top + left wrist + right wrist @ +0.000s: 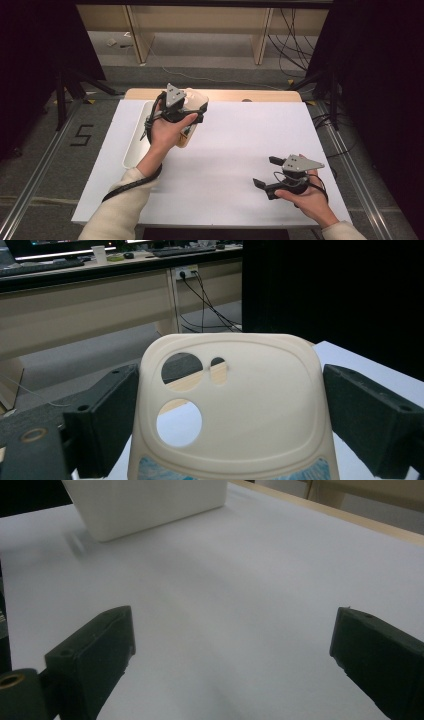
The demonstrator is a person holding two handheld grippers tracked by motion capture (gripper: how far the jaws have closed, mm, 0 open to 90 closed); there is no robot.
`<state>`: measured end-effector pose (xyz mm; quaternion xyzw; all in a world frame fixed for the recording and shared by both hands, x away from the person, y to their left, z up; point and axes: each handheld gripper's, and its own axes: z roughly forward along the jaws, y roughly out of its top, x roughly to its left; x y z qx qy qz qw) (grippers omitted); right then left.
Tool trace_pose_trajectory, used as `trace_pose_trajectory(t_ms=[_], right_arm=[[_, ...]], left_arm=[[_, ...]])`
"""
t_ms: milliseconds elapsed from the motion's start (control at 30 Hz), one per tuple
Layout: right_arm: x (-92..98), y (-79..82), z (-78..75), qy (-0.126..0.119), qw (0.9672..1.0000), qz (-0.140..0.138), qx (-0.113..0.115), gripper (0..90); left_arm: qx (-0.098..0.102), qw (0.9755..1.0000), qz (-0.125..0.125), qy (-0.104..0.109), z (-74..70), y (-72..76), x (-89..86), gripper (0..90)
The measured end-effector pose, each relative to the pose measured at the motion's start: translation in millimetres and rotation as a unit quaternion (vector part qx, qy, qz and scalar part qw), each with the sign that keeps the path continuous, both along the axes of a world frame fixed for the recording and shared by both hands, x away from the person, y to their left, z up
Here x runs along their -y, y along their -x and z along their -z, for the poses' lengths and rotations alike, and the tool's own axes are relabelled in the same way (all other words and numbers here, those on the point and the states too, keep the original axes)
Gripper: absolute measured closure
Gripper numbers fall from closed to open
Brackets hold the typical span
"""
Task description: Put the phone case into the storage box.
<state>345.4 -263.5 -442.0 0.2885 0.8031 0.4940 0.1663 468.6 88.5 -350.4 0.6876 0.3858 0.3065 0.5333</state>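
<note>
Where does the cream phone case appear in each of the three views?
High view: the cream phone case is upper left of centre, at the left gripper, beside the white tray.
Left gripper view: centre, between the jaws.
Right gripper view: not in it.
Shared landmark: the white tray.

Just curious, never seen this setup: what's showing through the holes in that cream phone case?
Through the phone case holes: white table, its wooden edge, grey floor beyond. The solid back hides the rest.
</note>
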Motion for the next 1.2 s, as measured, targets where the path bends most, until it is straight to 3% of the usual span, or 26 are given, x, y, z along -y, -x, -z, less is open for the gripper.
trace_pose_trajectory(t_ms=[1200], right_arm=[[-1.1,-0.9,-0.2,0.000,1.0000,-0.003,-0.001,5.3]], left_arm=[[0.012,0.9991,-0.037,0.013,-8.6,-3.8,-27.9,10.7]])
